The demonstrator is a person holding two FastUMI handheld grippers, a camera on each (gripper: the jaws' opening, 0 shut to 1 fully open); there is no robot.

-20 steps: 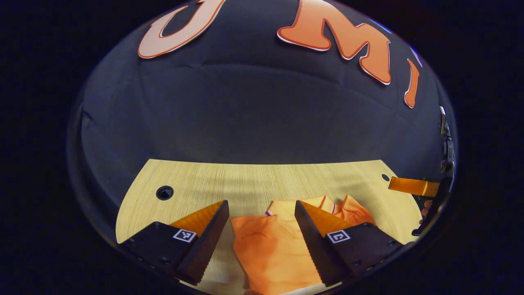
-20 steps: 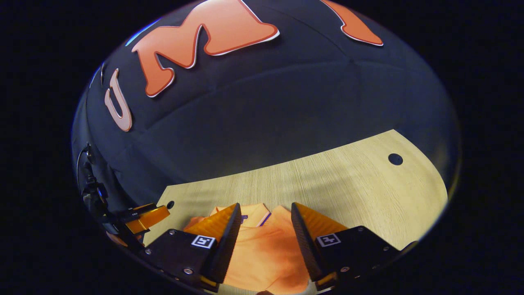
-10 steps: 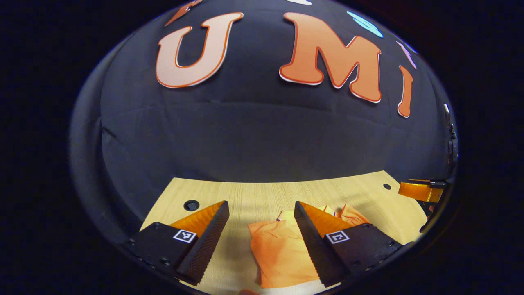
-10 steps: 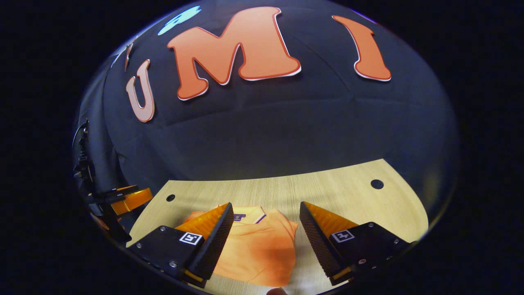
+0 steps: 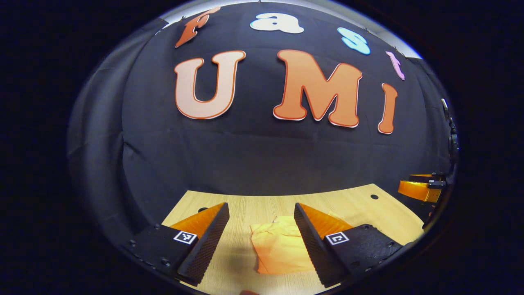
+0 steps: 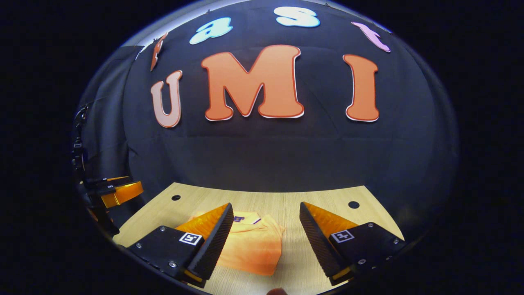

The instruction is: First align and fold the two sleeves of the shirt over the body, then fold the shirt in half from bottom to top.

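your left gripper (image 5: pixel 261 223) and right gripper (image 6: pixel 265 223) both hang spread wide above the folded orange shirt (image 6: pixel 250 250), gripping nothing, while the shirt lies flat on the wooden table (image 6: pixel 311 200).

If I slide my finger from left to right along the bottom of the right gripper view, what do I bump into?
The other gripper at the left edge, then this gripper's left finger, then the folded orange shirt on the table, then this gripper's right finger.
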